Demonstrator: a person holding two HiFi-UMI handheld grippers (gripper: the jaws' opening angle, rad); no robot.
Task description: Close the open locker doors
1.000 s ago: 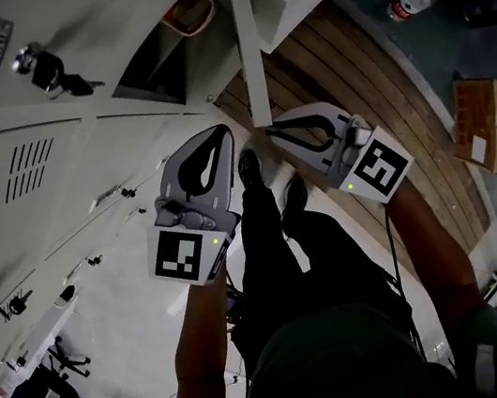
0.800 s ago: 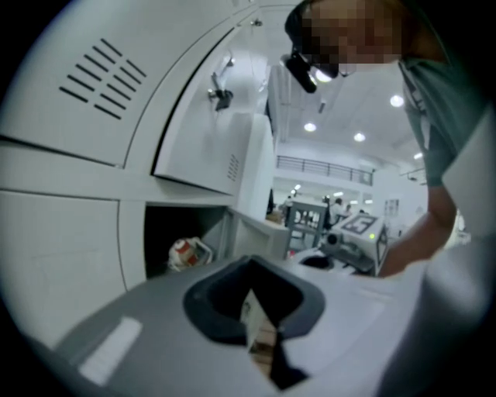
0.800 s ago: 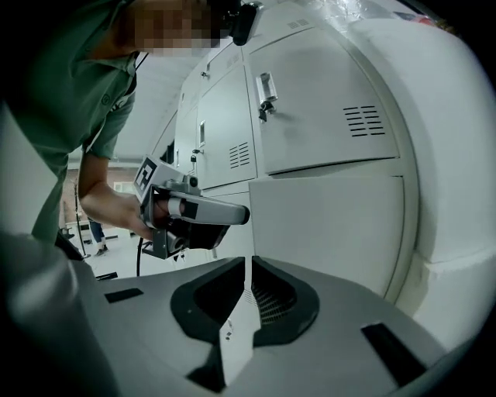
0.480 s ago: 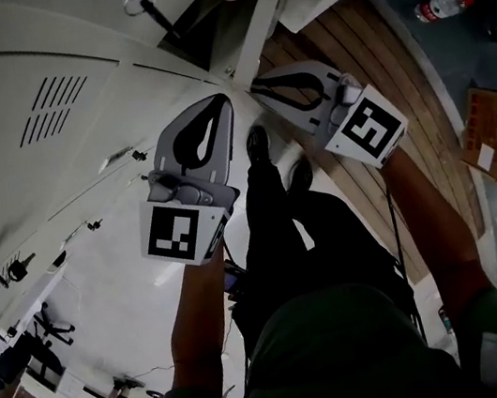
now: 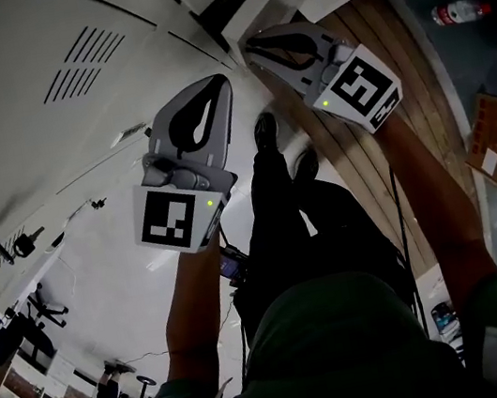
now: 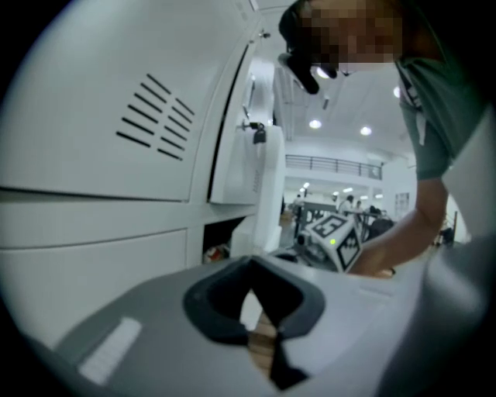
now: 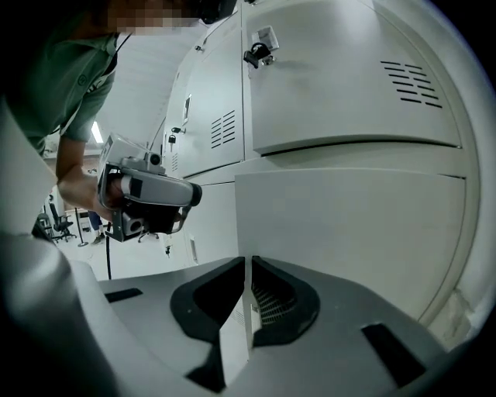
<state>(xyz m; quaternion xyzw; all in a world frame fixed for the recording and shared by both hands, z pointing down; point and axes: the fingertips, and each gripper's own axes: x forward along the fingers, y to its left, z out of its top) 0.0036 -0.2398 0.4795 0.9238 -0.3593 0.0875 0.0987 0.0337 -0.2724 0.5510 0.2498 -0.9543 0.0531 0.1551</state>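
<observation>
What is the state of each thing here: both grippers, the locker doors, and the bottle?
Lower locker door: open.
Upper locker door: shut.
Left gripper: jaws together, nothing held.
Right gripper: jaws together, tips by the edge of the lower locker door.
Bottle: lying on the floor.

left gripper (image 5: 220, 84), right gripper (image 5: 249, 46), jaws together

Smooth, faintly glossy painted-metal locker door (image 7: 349, 233) above a matt, grooved wooden plank floor (image 5: 415, 116).

Open locker door (image 7: 349, 233) before right gripper (image 7: 246, 262), lockers (image 7: 341, 77) behind
</observation>
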